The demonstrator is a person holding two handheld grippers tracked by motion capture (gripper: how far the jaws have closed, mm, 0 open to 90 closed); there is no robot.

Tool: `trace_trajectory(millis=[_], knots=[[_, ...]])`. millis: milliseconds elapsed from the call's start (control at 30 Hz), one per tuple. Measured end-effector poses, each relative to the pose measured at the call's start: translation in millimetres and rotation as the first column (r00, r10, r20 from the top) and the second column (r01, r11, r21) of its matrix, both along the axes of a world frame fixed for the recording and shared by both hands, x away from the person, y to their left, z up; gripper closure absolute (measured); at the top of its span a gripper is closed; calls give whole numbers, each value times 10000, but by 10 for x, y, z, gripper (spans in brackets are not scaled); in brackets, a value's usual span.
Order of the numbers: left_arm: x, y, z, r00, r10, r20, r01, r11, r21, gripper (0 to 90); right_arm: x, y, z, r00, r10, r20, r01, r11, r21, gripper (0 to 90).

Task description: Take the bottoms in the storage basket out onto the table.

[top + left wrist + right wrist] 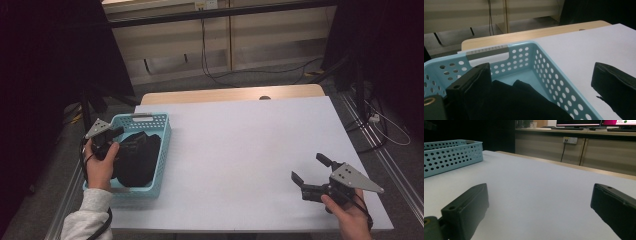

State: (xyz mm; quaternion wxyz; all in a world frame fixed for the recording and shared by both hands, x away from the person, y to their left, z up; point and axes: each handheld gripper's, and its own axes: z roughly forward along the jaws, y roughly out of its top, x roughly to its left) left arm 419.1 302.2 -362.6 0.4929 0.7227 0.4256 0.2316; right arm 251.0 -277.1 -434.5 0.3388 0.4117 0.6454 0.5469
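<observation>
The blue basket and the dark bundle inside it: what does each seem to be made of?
Blue basket: likely moulded plastic, smooth, walls punched with even round holes. Dark bundle: probably soft black fabric, matte, lying in folds. Left tongs hover open above it.

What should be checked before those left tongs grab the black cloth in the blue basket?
1. Left tongs open: ok, jaws stand wide apart.
2. Black cloth inside the blue basket: ok.
3. Jaws astride the cloth: not ok, one jaw is over the cloth, the other outside the basket wall.
4. Tongs touching the cloth: cannot tell.
5. Right tongs out of the way: ok, open, above the white table far from the basket.
</observation>
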Motion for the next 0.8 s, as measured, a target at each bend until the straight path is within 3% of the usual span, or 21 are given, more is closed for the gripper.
trace_trajectory(millis=[267, 300, 367, 567, 800], knots=[[108, 61, -91, 9994, 93, -321, -82, 9994, 342, 33, -1, -1, -2, 10000, 17, -10, -17, 10000, -47, 9], [138, 76, -128, 9994, 3, -345, 19, 9979, 647, 33, -1, 0, -2, 10000, 12, -4, -12, 10000, -59, 9], [157, 82, -153, 9991, -20, -414, 54, 9966, 828, 33, 0, -1, -2, 10000, 9, -4, -9, 10000, -54, 9], [227, 118, -235, 9975, 103, -703, -38, 9957, 929, 33, 1, -3, -3, 10000, -13, -17, 12, 10000, -36, 10], [301, 112, -313, 9945, 237, -1018, -92, 9900, 1409, 36, -3, 1, -3, 10000, 36, -13, -36, 10000, -74, 10]])
